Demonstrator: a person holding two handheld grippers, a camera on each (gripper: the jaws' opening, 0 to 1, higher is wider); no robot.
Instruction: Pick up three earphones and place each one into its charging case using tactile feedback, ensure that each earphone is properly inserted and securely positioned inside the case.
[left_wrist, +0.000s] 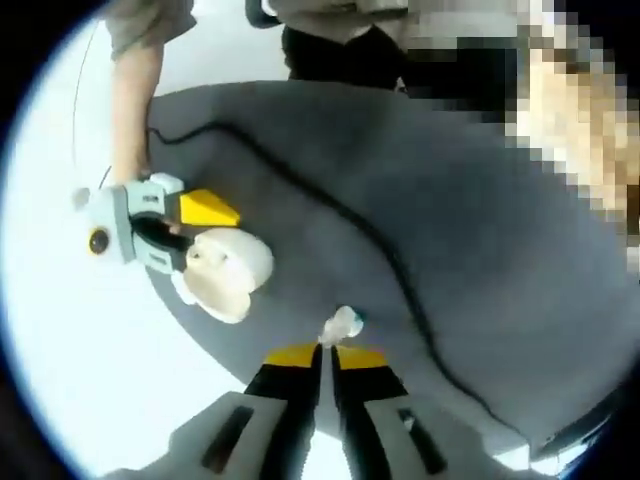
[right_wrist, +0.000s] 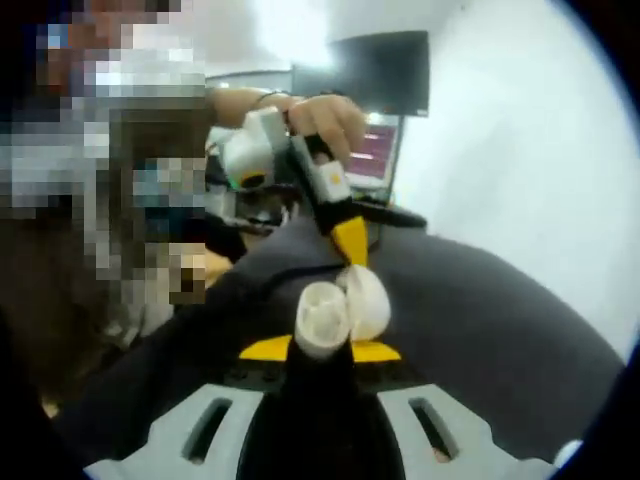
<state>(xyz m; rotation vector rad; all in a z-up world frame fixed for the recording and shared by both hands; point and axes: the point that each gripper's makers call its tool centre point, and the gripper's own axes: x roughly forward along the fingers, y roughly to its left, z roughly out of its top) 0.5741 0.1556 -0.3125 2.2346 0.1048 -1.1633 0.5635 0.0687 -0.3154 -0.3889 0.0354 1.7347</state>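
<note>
Two grippers work over the grey worktop (left_wrist: 500, 250), each with one half of the job, and the open charging case (right_wrist: 340, 312) is the landmark between them. The right gripper (right_wrist: 322, 352) has its jaws clamped on the case, presenting the lid-open cavity toward the other tool, apparently so the case stays steady for an insertion. The left gripper (left_wrist: 322, 352) has its jaws pressed together on a small white earphone (left_wrist: 342, 324), held off to one side of the case and clear of it. A black cable (left_wrist: 350, 220) trails across the worktop beyond the case. Judging by this, seating the earphone remains to be done.
</note>
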